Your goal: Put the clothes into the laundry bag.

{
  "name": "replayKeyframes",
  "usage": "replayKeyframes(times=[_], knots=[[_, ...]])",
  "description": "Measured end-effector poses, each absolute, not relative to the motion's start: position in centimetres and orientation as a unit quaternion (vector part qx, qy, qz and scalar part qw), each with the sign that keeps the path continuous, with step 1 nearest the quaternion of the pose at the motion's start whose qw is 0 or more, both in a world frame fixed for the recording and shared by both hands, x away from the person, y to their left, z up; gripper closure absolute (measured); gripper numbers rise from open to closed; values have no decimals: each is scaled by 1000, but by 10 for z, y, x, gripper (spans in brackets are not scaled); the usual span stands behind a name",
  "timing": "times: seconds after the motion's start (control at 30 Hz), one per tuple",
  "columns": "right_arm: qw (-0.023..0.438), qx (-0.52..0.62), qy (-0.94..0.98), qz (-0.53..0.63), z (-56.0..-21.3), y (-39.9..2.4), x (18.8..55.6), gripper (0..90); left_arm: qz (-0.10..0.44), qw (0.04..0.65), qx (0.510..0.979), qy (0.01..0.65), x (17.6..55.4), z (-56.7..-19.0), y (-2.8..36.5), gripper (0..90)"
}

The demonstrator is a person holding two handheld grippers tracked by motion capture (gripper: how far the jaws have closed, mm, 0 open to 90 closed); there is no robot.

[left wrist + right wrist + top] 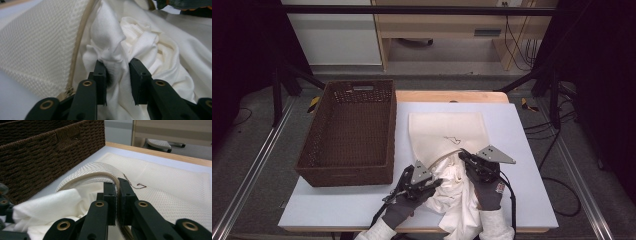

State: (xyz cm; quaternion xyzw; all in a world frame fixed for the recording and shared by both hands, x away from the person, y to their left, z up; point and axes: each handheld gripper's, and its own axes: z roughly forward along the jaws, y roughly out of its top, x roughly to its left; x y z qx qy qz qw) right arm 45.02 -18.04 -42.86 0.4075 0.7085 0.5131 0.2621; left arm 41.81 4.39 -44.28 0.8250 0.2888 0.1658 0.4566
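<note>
Where the white cloth point(460, 200) spills over the table's point(522, 150) near edge, its lower end is cut off. Your left gripper point(117, 65) has its jaws partly spread around a soft crumpled fold of it. Your right gripper point(117, 184) pinches the mesh bag's point(447, 131) tan zipper rim, lifting it. Beside them sits a dark woven basket point(349, 132).

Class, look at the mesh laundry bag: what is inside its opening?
White cloth bunches in the mesh laundry bag's mouth, pinched by the left gripper; the right gripper holds the rim. The bag's wall hides anything deeper.
</note>
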Motion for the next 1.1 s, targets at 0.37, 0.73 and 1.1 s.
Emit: replayKeyframes(times=[0.37, 0.73, 1.1], knots=[[263, 407, 699, 525, -427, -182, 449, 864, 227, 395, 846, 279, 453, -439, -6, 617], [257, 402, 714, 513, -429, -177, 450, 860, 165, 443, 825, 309, 461, -438, 21, 395], [261, 406, 710, 512, -428, -181, 450, 860, 151, 422, 849, 278, 416, -440, 47, 216]])
